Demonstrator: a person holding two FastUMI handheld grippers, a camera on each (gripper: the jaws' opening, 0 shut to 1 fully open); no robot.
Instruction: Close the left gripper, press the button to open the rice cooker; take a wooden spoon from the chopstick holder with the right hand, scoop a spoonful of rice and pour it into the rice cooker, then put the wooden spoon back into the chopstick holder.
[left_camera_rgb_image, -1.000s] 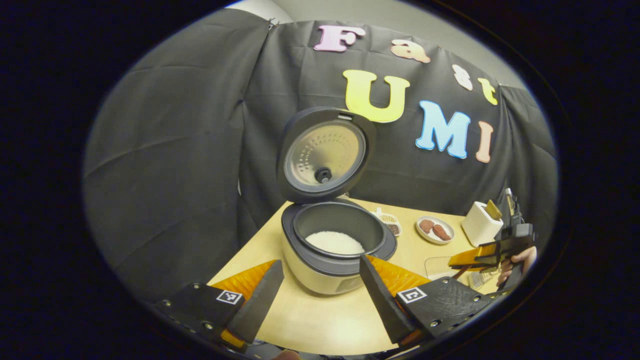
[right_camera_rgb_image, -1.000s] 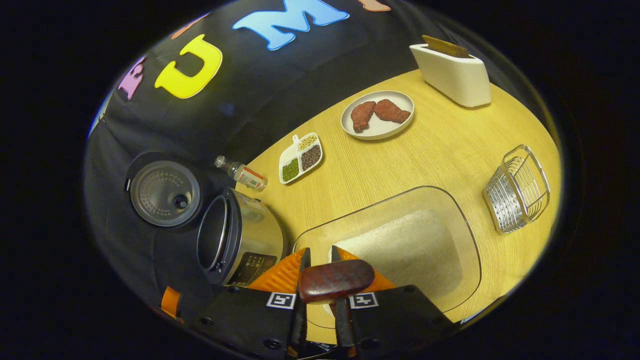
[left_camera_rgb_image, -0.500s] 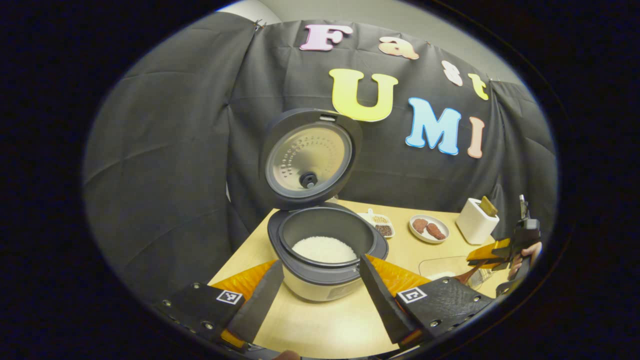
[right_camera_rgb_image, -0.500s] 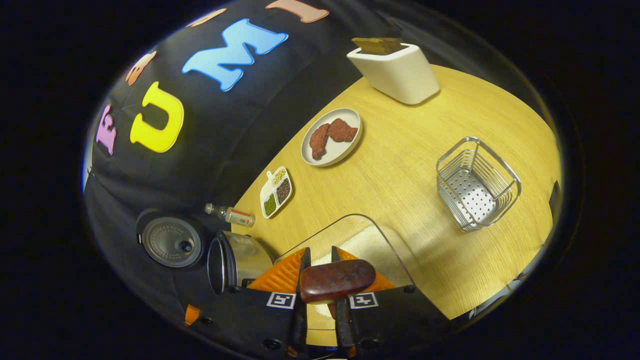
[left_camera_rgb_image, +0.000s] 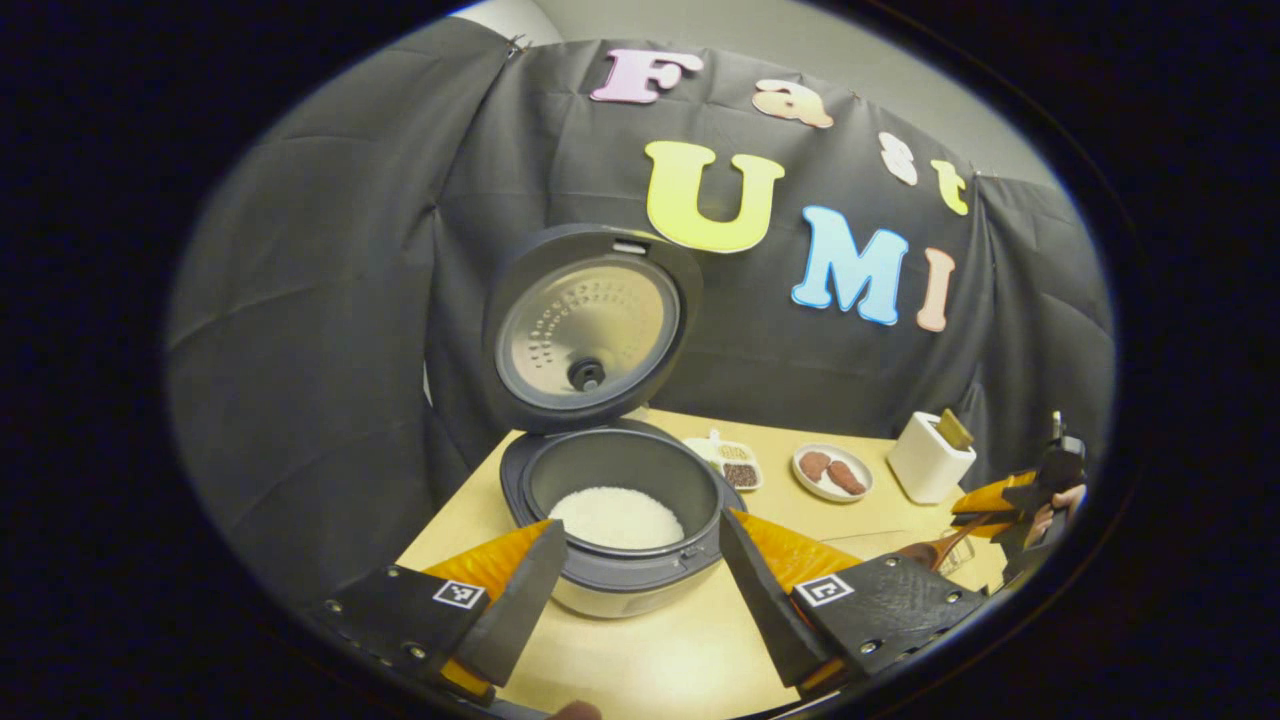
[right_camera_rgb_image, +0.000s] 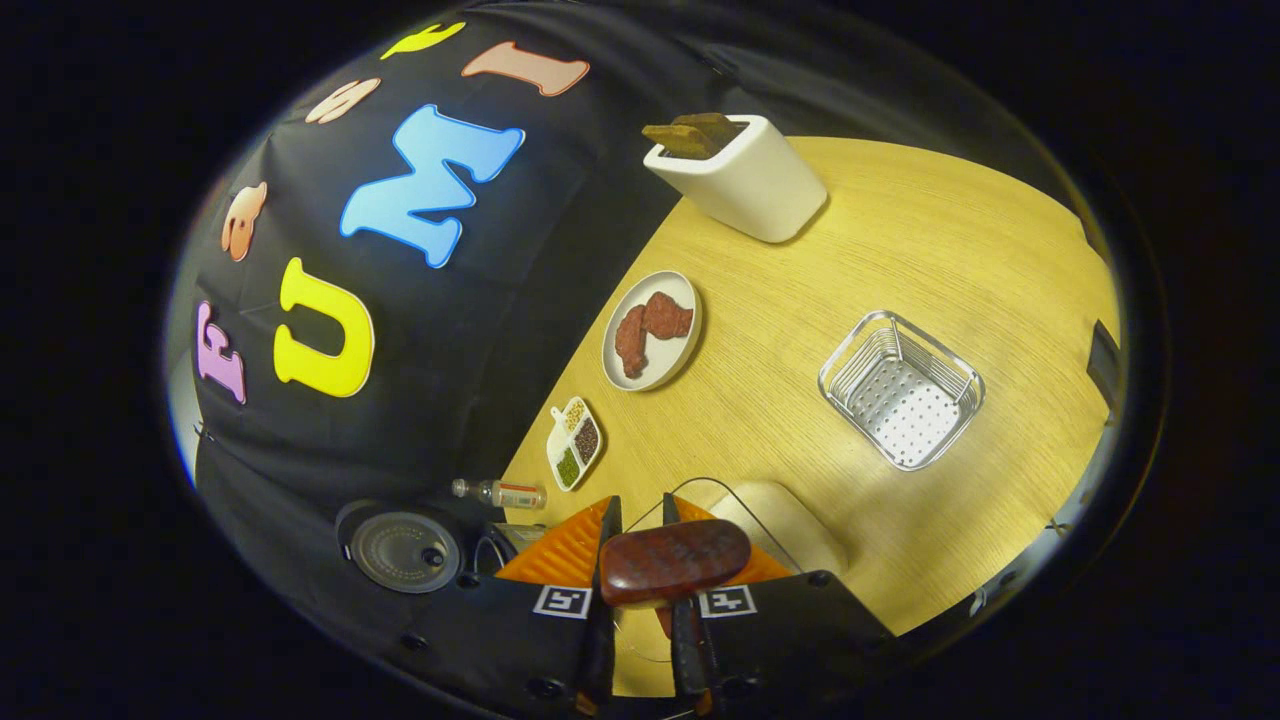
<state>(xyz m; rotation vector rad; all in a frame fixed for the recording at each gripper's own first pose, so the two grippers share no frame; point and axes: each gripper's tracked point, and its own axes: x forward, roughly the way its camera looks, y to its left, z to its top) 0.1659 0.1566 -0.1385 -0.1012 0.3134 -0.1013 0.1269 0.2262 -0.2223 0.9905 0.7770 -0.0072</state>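
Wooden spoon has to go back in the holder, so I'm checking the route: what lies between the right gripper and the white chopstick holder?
In the right gripper view, the plate of meat and bare table lie between the right gripper and the chopstick holder.

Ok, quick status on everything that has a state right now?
rice cooker: lid up, white rice inside
left gripper: open, holding nothing
right gripper: shut on wooden spoon
chopstick holder: upright, brown utensil inside
wire basket: upright, nothing in it
plate: two brown pieces on it
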